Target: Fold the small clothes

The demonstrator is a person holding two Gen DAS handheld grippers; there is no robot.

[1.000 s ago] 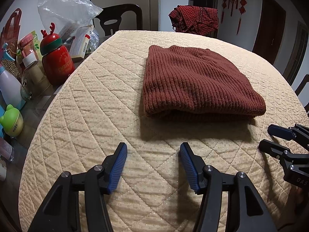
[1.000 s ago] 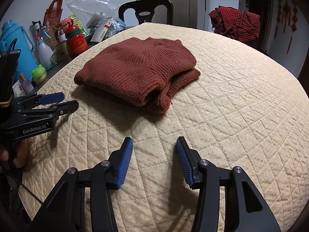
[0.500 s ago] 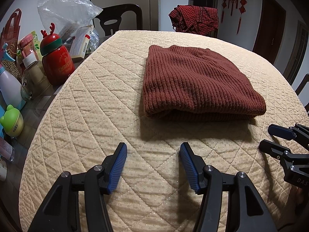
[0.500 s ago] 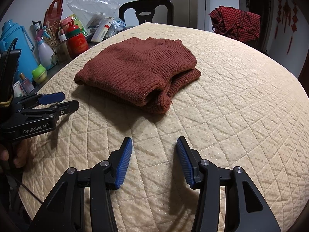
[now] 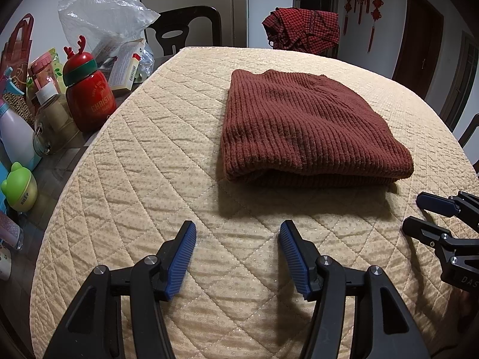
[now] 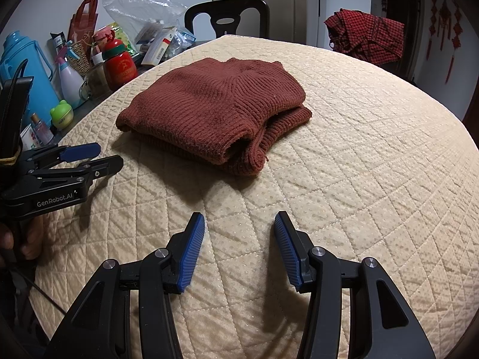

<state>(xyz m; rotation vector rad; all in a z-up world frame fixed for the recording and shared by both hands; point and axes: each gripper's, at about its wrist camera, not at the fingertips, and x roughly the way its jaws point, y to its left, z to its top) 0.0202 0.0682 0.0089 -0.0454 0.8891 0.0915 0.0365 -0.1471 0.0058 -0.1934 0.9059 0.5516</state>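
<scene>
A rust-brown ribbed knit sweater (image 5: 302,128) lies folded in a compact rectangle on the beige quilted table cover (image 5: 167,161); it also shows in the right wrist view (image 6: 215,110), with its layered open edge toward the camera. My left gripper (image 5: 238,230) is open and empty, hovering over the cover short of the sweater's near fold; it shows at the left of the right wrist view (image 6: 103,157). My right gripper (image 6: 239,220) is open and empty, short of the sweater's corner; it shows at the right edge of the left wrist view (image 5: 419,214).
At the table's left edge stand a red reindeer bottle (image 5: 88,98), a glass jar (image 5: 52,125), a green frog jar (image 5: 21,188), a blue thermos (image 6: 27,71) and a plastic bag of boxes (image 5: 104,27). A black chair (image 5: 185,30) and a red checked garment (image 5: 302,30) are behind the table.
</scene>
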